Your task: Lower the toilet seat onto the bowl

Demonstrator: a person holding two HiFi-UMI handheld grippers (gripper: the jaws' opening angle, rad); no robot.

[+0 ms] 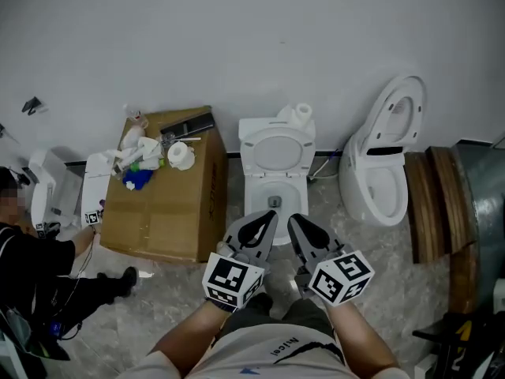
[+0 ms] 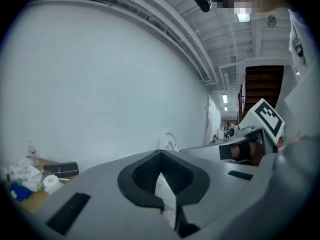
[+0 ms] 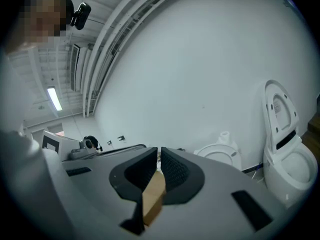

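A white toilet stands against the wall at the middle of the head view. Its seat appears raised, leaning back on the tank, and the bowl below it is uncovered. A paper roll sits on the tank. My left gripper and right gripper are side by side in front of the bowl, pointing at it and apart from it. Both are shut with nothing held. The right gripper view shows the gripper and the toilet ahead. In the left gripper view the gripper points at the wall.
A cardboard box with paper rolls and bottles stands left of the toilet. A second toilet with its lid up stands to the right, beside curved wooden boards. A person sits at the far left on the floor.
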